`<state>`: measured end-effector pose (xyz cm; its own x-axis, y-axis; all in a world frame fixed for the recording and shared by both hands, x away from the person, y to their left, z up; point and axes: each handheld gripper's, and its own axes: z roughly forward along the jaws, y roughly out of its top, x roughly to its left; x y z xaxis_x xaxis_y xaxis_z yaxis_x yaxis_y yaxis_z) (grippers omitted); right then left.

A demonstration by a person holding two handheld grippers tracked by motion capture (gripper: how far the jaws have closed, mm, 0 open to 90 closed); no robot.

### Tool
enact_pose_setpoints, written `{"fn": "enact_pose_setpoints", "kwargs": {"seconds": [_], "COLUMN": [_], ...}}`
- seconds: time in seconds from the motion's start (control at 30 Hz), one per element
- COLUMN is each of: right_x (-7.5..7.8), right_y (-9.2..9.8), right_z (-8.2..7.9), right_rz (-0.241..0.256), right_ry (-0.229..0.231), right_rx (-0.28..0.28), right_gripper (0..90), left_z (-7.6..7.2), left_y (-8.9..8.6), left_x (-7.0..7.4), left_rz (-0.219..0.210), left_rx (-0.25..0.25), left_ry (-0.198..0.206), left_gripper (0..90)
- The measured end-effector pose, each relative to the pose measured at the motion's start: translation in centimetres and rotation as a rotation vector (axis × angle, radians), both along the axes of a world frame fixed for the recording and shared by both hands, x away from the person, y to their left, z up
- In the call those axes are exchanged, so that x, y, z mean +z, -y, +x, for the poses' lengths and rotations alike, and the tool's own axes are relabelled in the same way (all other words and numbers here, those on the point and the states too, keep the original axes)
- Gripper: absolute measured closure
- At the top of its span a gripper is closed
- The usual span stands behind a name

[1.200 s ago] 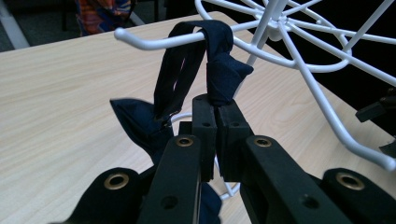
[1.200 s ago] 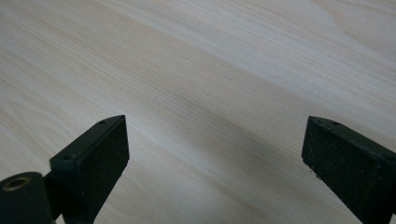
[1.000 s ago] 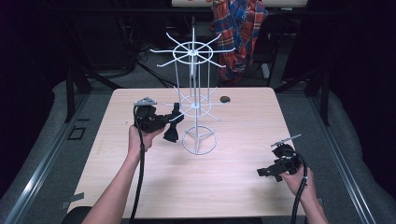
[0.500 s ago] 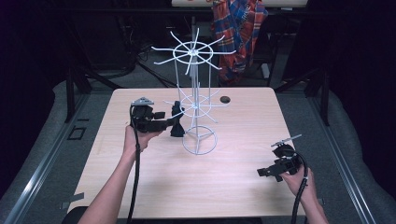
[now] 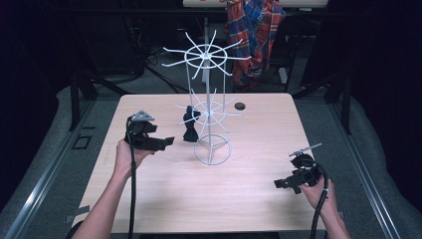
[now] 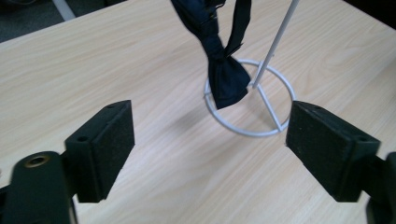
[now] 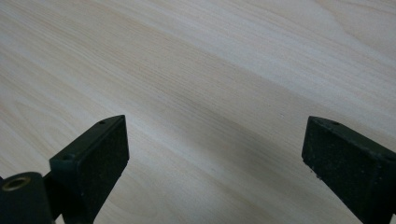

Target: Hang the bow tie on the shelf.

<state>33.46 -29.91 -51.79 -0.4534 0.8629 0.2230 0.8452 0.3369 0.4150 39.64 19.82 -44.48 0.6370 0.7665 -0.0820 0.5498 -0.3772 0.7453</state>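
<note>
The left gripper point(image 5: 166, 142) is held above the left half of the bench point(image 5: 164, 199), its jaws spread wide with nothing between them, pointing right toward the white wire rack point(image 5: 211, 117). In the left gripper view, the two black pads stand well apart over bare wood, and beyond them a dark bow tie point(image 6: 219, 60) hangs down, its lower end over the near-left rim of the rack's ring base point(image 6: 280, 128). In the high view the bow tie point(image 5: 190, 125) hangs from a left-hand arm of the rack's lower tier, just beyond the left gripper's tips and not touching them. The right gripper point(image 5: 279, 183) sits low at the near right of the bench, well apart from the rack, also released, its jaws open over bare wood.
</note>
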Motion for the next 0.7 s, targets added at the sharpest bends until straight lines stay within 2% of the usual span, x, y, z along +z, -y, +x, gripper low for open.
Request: {"fn": "enact_pose_setpoints", "kwargs": {"seconds": [0.13,0.2,0.37,0.47,0.57,0.6,0.63,0.7], "right_x": [0.0,0.1,0.1,0.1,0.1,0.1,0.0,0.1], "right_y": [0.0,0.0,0.0,0.0,0.0,0.0,0.0,0.0], "right_z": [0.0,0.0,0.0,-0.1,-0.1,-0.1,-0.1,-0.1], "right_rz": [0.002,0.001,0.001,0.007,0.012,0.013,0.013,0.012], "right_ry": [-0.001,-0.004,-0.004,-0.006,-0.005,-0.005,-0.003,-0.006], "right_rx": [0.002,0.0,0.002,-0.003,-0.005,-0.005,-0.009,-0.004], "right_gripper": [6.9,6.9,6.9,6.9,7.0,7.0,7.0,7.0], "left_z": [-0.9,-1.7,-2.9,-3.8,-4.5,-4.5,-4.9,-5.3], "left_y": [-0.7,-1.2,-2.1,-2.5,-2.7,-2.7,-2.8,-2.9], "left_x": [0.0,-0.1,-0.3,-0.5,-0.8,-0.8,-1.0,-1.4], "left_rz": [0.026,0.063,0.113,0.125,0.162,0.162,0.182,0.192], "left_rx": [0.004,0.019,0.035,0.04,0.043,0.043,0.048,0.045], "left_ry": [-0.02,-0.039,-0.07,-0.085,-0.1,-0.1,-0.112,-0.134], "left_gripper": [12.8,11.2,5.5,3.3,1.5,1.1,0.4,0.1]}}
